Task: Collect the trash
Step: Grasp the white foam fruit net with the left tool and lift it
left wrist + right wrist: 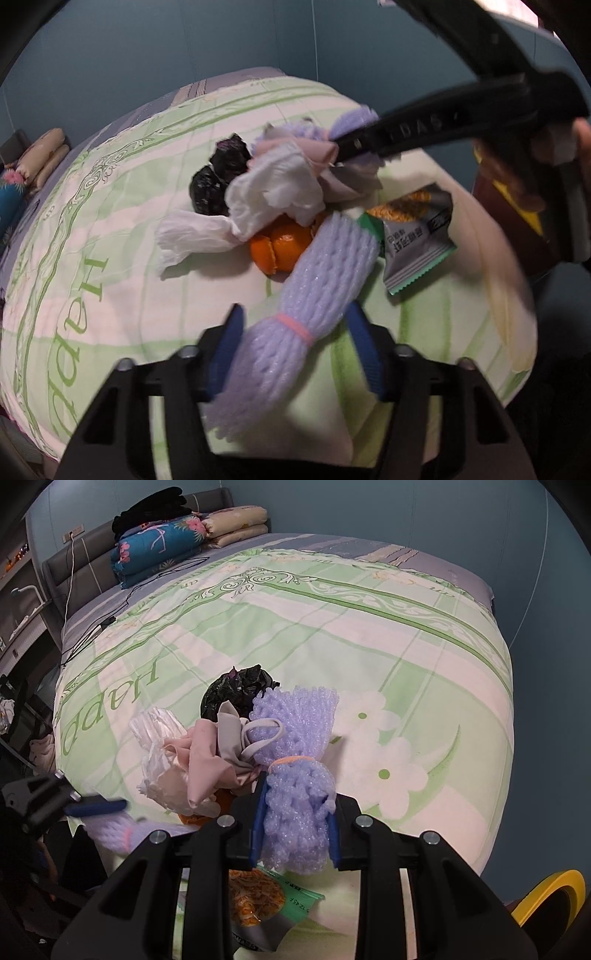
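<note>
- One wide bed under a green-and-white flowered quilt (369, 635) bears a small heap of trash near its close edge.
- Crumpled white tissue paper (273, 192), black plastic wads (218, 173), orange peel (284, 243) and a grey snack wrapper (417, 225) lie bunched together.
- Left gripper (295, 350): jaws part-open around a lilac foam net sleeve (314, 295) tied with a pink band; left blue pad touching it, right pad apart.
- Right gripper (295, 823): blue pads pinch a second lilac foam net bundle (299, 794).
</note>
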